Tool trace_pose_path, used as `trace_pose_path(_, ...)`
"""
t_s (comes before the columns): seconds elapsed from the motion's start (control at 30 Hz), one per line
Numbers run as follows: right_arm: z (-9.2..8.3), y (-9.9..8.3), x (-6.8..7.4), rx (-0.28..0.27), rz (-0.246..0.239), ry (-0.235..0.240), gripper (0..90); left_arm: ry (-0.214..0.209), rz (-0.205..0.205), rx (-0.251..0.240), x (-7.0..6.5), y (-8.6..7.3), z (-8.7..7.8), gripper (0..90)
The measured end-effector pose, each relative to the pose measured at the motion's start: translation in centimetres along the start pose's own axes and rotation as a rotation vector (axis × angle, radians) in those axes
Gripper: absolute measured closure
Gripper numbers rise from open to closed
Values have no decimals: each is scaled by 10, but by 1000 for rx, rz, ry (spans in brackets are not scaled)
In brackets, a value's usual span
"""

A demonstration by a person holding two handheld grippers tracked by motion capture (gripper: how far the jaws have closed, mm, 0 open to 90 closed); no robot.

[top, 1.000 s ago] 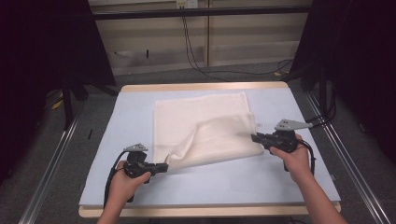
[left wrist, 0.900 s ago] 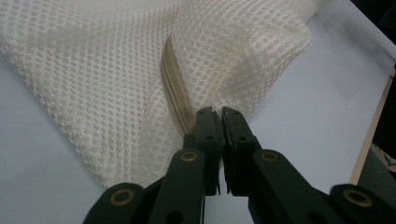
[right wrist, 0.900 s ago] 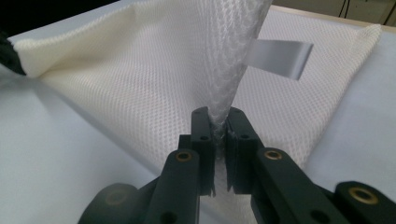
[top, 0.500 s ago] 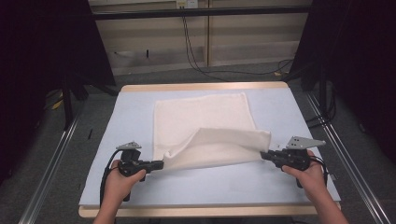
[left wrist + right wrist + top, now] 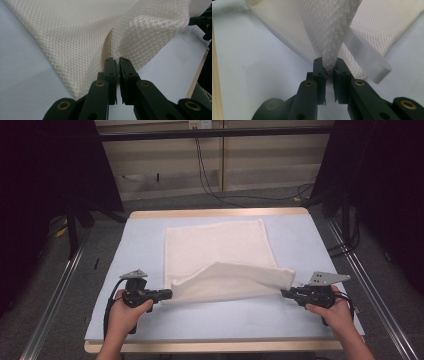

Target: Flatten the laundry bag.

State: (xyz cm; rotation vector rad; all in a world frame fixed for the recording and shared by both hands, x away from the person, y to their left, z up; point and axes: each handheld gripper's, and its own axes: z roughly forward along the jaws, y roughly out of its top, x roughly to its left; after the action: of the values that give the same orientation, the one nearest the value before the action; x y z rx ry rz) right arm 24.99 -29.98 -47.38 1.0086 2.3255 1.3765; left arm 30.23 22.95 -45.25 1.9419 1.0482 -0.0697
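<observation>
A table (image 5: 300,250) with a pale blue top and a light wooden edge is standing on a grey floor (image 5: 60,285). Metal rails (image 5: 50,305) are running along the floor on both sides of it. Behind it, a beige panelled wall (image 5: 250,165) is catching the light, with black cables (image 5: 210,175) hanging down it. Dark curtains (image 5: 380,195) are closing in left and right.

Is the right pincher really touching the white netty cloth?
Touching. In the right gripper view, the right gripper has its two black jaws closed on a bunched corner of the white mesh cloth, with the fabric squeezed between them.
</observation>
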Motion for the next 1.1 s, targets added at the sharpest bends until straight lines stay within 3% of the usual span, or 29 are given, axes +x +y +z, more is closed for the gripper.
trace_pose_path(0.2,-4,-2,0,12,2,3,803,17,-24,-45,4,4,-7,821)
trace_pose_path(0.27,-5,-1,1,18,-9,0,781,36,-46,-82,10,5,-10,736)
trace_pose_path(0.33,-7,-1,1,19,-12,-1,769,47,-50,-87,11,5,-10,688)
trace_pose_path(0.47,-10,-3,1,30,-14,-2,790,76,-77,-133,19,7,-12,643)
trace_pose_path(0.67,-10,-4,2,50,-38,-1,810,74,-119,-149,28,8,-13,630)
trace_pose_path(0.83,-12,-5,2,54,-39,-2,811,67,-123,-155,30,10,-12,632)
trace_pose_path(1.03,-13,-7,1,54,-39,-3,812,68,-145,-170,32,12,-15,695)
trace_pose_path(1.07,-13,-8,1,57,-41,-4,812,110,-129,-165,33,13,-14,702)
trace_pose_path(1.1,-13,-8,1,57,-41,-4,812,110,-129,-165,33,13,-14,718)
